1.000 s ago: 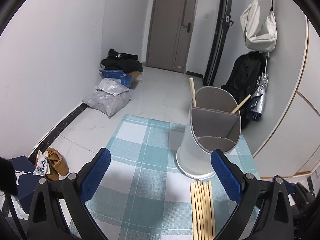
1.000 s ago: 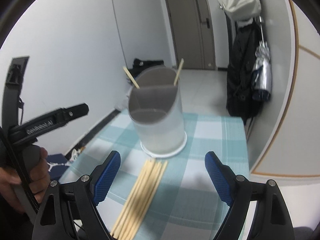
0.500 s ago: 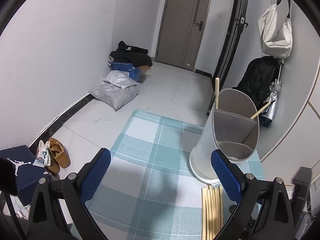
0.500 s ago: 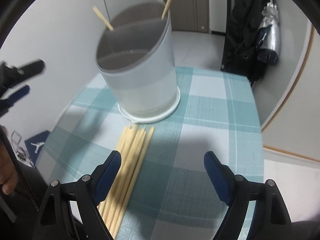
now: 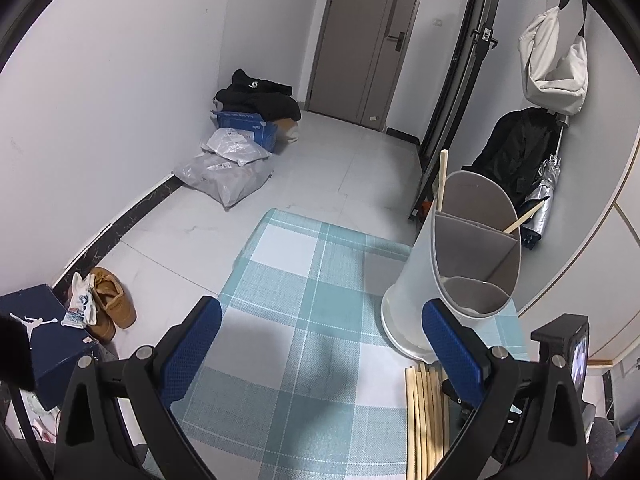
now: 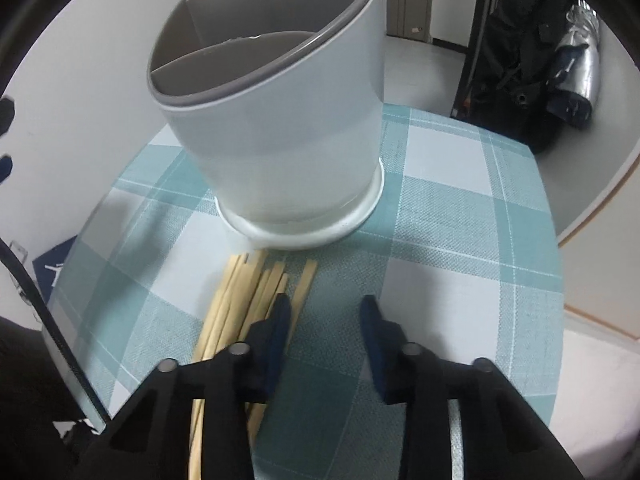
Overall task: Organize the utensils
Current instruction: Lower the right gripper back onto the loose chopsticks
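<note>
While left claw (image 5: 318, 350) gapes unchanged, right claw (image 6: 325, 322) dropped, narrowing beside chopsticks (image 6: 244, 300), gripping nothing.

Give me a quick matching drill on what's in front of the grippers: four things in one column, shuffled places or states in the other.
Things:
1. utensil holder
2. loose chopsticks
3. left gripper
4. right gripper

States:
A. jaws wide apart, nothing between them
B. lying flat in a bundle on the checked cloth
C. standing upright, divided inside, two sticks already in it
D. jaws narrowed, just been closing, low beside the bundle's right edge, only cloth between them

Pairs: 1-C, 2-B, 3-A, 4-D
</note>
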